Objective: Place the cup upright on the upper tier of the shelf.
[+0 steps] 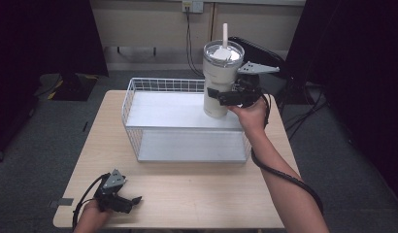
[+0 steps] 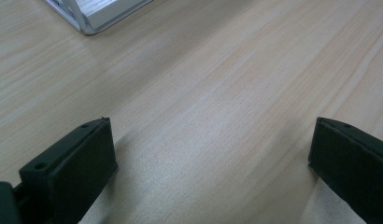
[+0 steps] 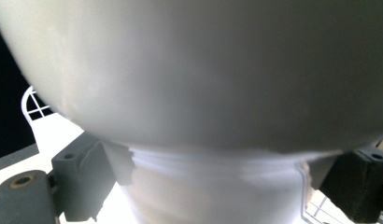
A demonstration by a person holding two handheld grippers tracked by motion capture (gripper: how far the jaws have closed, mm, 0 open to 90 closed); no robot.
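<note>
right hand-held gripper around tumbler

No readable text, label, brand, number or sign anywhere — not on the white tumbler, nor on the wire basket, nor on the wooden table. Same in both gripper views — plain surfaces, nothing legible.

High view is evenly lit from above, corners at 10 and 2 o'clock lost in dark. In the right gripper view the tumbler is blurred, glare blown out at 6 o'clock. Soft jaw shadows are cast on the table in the left gripper view.
</note>
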